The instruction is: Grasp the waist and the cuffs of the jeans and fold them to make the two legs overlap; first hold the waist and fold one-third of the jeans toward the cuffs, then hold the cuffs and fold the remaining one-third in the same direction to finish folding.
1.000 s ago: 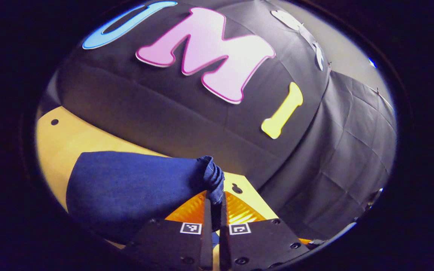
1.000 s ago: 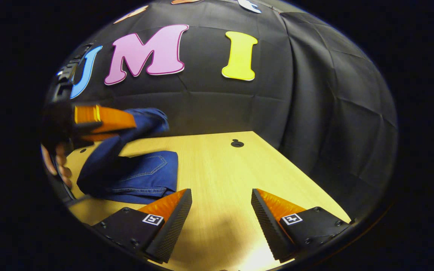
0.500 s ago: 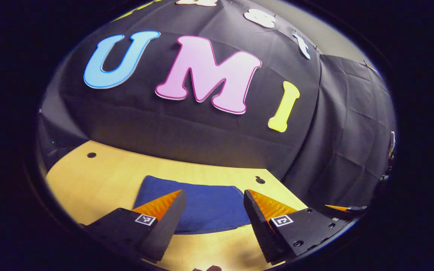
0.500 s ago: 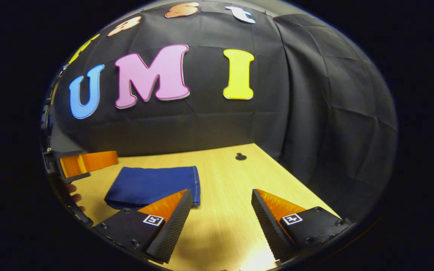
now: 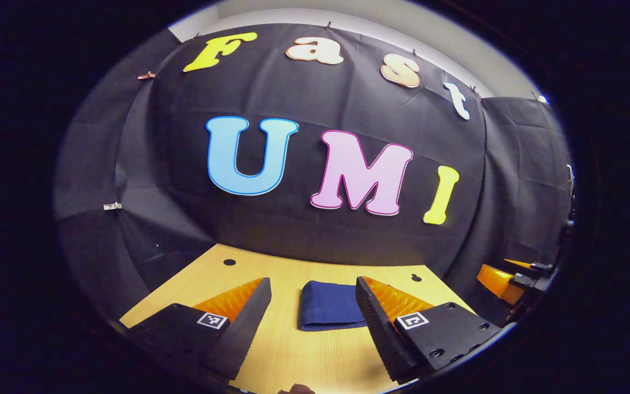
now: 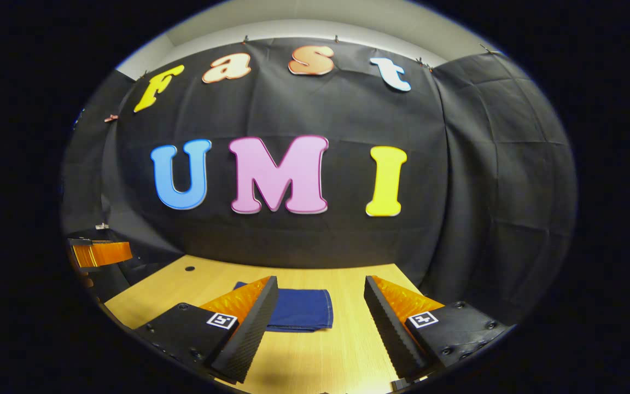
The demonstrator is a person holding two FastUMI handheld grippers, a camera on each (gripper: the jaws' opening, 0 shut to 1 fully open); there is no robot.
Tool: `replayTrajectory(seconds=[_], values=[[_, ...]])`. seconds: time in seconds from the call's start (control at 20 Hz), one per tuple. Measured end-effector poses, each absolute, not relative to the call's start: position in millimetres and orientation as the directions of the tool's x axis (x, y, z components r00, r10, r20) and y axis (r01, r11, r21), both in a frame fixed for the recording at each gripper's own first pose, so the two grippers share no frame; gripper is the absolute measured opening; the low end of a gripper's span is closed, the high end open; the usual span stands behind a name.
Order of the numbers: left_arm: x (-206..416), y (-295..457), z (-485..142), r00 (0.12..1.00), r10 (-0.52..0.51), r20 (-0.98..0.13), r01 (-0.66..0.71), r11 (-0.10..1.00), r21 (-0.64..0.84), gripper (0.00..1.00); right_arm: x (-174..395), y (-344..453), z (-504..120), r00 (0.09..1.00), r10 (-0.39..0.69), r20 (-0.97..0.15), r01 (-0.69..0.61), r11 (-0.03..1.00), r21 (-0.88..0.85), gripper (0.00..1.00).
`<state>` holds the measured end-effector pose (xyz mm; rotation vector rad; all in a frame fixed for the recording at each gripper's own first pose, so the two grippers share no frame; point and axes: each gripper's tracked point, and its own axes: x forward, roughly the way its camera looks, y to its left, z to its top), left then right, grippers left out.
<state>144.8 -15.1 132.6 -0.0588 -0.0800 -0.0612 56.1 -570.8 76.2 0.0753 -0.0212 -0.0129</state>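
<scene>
I find the dark blue denim jeans (image 5: 330, 305) lying as a flat folded packet on the pale wooden table (image 6: 342, 350), well apart from both tools. My left gripper (image 5: 313, 320) and right gripper (image 6: 320, 320) stand spread and empty. I judge the denim soft, fairly heavy, non-slippery; any regrasp belongs at an edge.

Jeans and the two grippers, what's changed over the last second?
A second ago the left gripper was shut on a bunched end of the jeans, lifting it over the pile. It has since let go and opened, and the jeans now lie flat as a folded bundle on the table. Both grippers have drawn back from it. The right gripper stayed open throughout.
</scene>
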Motion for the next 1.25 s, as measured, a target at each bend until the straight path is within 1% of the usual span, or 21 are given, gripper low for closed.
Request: replayTrajectory(seconds=[0.15,0.35,0.45,0.6,0.7,1.0,1.05,1.1,1.25], values=[[125,-4,148,0.989,-0.037,0.142,0.045,0.997,-0.055,0.96,42,-563,101,0.997,0.003,0.075,-0.009,0.997,0.071,0.97],[113,-9,159,0.982,-0.048,0.185,0.058,0.997,-0.046,0.96,30,-557,109,0.994,0.022,0.104,-0.03,0.996,0.08,0.97],[111,-15,157,0.982,-0.058,0.18,0.065,0.997,-0.032,0.96,26,-560,108,0.994,0.018,0.108,-0.027,0.996,0.081,0.97],[109,-21,157,0.981,-0.068,0.18,0.072,0.997,-0.018,0.96,17,-564,99,0.997,0.014,0.082,-0.022,0.995,0.099,0.97],[108,-25,151,0.983,-0.077,0.169,0.08,0.997,-0.01,0.96,16,-574,97,0.997,-0.005,0.081,-0.003,0.995,0.096,0.97],[103,-21,140,0.986,-0.069,0.151,0.073,0.997,-0.017,0.96,7,-570,87,0.998,0.002,0.062,-0.008,0.995,0.099,0.97],[103,-21,140,0.986,-0.069,0.151,0.072,0.997,-0.016,0.96,7,-567,86,0.998,0.007,0.061,-0.013,0.995,0.098,1.0],[104,-20,139,0.986,-0.07,0.152,0.072,0.997,-0.013,0.96,8,-565,87,0.998,0.01,0.063,-0.016,0.995,0.097,0.97],[104,-18,139,0.986,-0.063,0.157,0.064,0.998,-0.005,0.96,6,-558,91,0.997,0.016,0.073,-0.023,0.995,0.094,0.97]])
